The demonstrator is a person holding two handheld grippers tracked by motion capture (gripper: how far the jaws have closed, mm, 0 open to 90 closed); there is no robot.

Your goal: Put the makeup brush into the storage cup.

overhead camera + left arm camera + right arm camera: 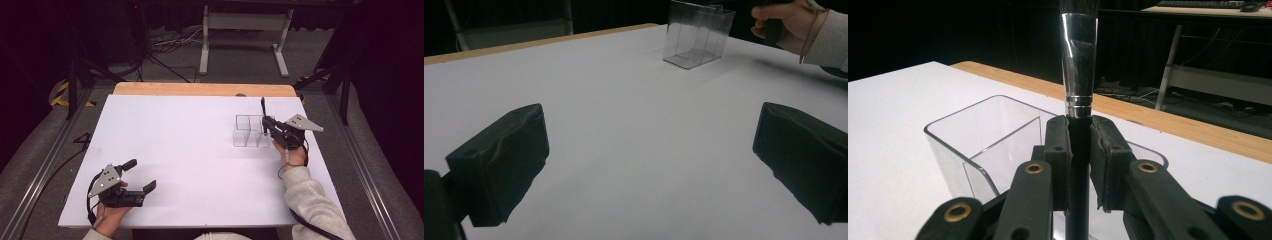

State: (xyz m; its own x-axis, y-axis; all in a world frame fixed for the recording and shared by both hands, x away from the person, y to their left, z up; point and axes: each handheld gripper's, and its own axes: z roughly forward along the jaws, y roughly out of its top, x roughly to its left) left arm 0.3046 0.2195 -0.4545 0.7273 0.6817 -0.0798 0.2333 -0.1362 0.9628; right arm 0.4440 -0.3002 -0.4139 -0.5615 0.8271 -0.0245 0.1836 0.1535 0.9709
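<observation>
My right gripper [269, 126] is shut on a dark-handled brush [263, 107] and holds it upright above a clear plastic box [248, 131] with several compartments, at the table's right. In the right gripper view the pads [1057, 150] clamp the black handle just below the brush's silver ferrule [1079, 60], with the clear box [979, 134] right behind and below. My left gripper [142, 175] rests low at the front left, open, with nothing between its jaws. The left gripper view has the open gripper [649, 160] over bare table and the clear box [696, 34] far off.
The white table top [190, 145] has a wooden strip [200, 89] along its far edge. A hand and grey sleeve [796, 30] hold the right gripper beside the box. Beyond the table are a white stand [245, 30] and cables [170, 47] on the floor.
</observation>
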